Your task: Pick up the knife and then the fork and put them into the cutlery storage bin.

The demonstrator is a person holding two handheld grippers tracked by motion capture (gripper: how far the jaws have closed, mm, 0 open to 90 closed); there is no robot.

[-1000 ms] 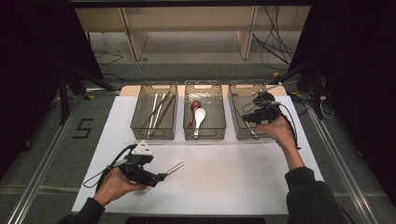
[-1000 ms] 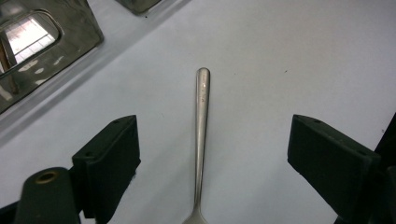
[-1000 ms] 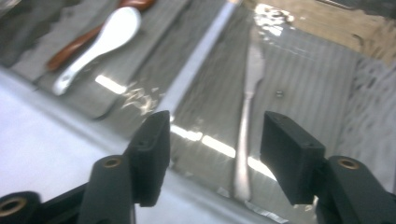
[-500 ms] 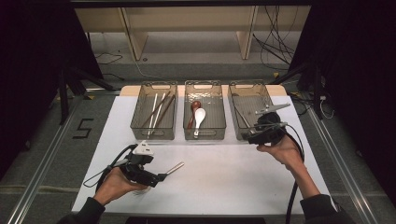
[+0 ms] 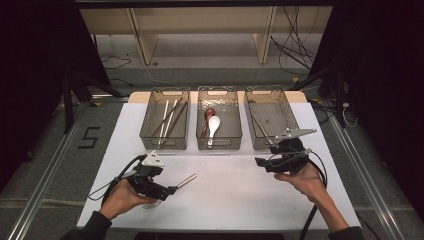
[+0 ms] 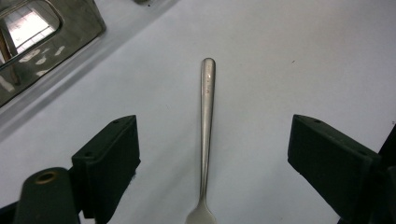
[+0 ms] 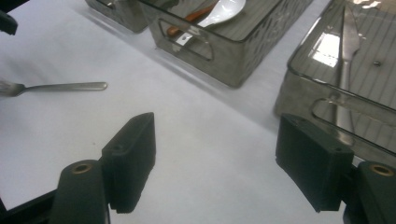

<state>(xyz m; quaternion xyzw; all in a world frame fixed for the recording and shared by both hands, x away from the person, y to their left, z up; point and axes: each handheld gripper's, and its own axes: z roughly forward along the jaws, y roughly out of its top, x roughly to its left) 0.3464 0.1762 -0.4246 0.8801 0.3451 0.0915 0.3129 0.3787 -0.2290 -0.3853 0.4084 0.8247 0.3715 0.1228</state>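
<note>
The left hand-held gripper (image 6: 205, 154) stands released over a metal fork (image 6: 206, 121) that lies flat on the white table (image 5: 230, 200), its handle pointing to about two o'clock in the high view (nothing pinches it). The right hand-held gripper (image 7: 215, 163), at three o'clock near the right-hand tray (image 5: 270, 107), is released too; its jaws have just been opening, with nothing between them

I count three trays (image 5: 164, 141) ahead of my hand-held grippers (image 5: 174, 189), two spoons (image 5: 213, 125), one knife (image 5: 261, 126), one fork (image 6: 206, 135).
</note>
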